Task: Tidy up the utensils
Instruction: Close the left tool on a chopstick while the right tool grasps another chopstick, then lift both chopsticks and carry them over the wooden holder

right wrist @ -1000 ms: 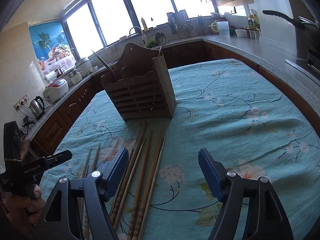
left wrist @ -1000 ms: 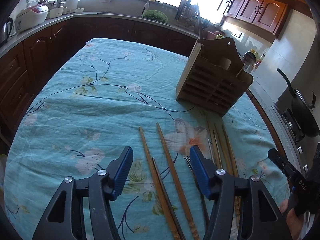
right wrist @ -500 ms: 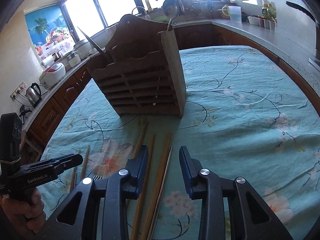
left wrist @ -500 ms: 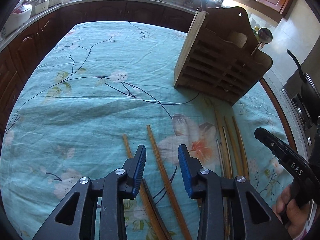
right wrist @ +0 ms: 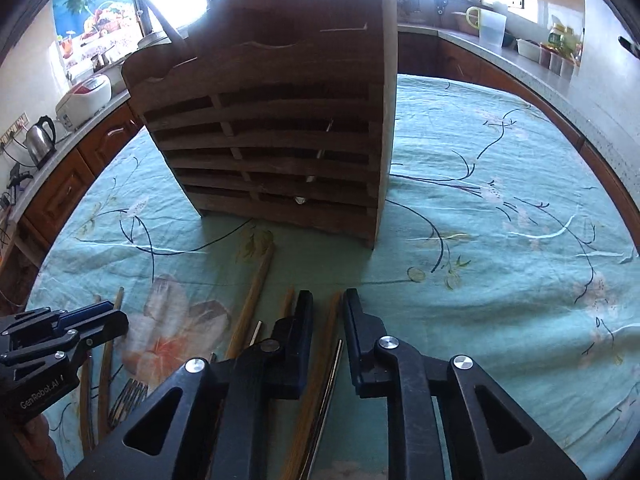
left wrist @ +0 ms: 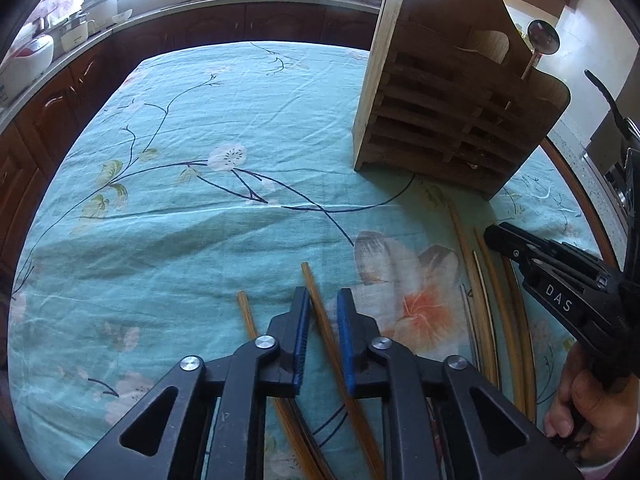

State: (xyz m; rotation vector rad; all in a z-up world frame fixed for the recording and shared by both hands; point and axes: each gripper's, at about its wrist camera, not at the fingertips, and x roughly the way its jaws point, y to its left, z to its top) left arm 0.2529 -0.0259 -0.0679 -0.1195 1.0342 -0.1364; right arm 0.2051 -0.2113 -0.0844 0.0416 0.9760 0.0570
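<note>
A slatted wooden utensil holder (left wrist: 452, 108) (right wrist: 276, 128) stands on the teal flowered tablecloth (left wrist: 200, 220), with a spoon (left wrist: 542, 38) in it. Several chopsticks lie in front of it. My left gripper (left wrist: 323, 294) has its jaws closing on one wooden chopstick (left wrist: 320, 312), which lies slantwise against both blue pads; a second chopstick (left wrist: 246, 316) lies just to its left. My right gripper (right wrist: 327, 296) has its jaws closing on a wooden chopstick (right wrist: 330, 320), with a thin metal one (right wrist: 336, 364) beside it. Each gripper shows in the other's view: left gripper (right wrist: 108, 316), right gripper (left wrist: 490, 236).
More chopsticks (left wrist: 476, 280) and a fork (right wrist: 128, 396) lie between the two grippers. A hand (left wrist: 588, 412) holds the right gripper. Dark cabinets and counters ring the table, with a rice cooker (right wrist: 86, 94), a kettle (right wrist: 40, 140) and a pan handle (left wrist: 604, 92).
Both grippers have come forward and down toward the chopsticks, so the holder looms larger. Both pairs of jaws have narrowed from wide apart to a slim gap around a chopstick.
</note>
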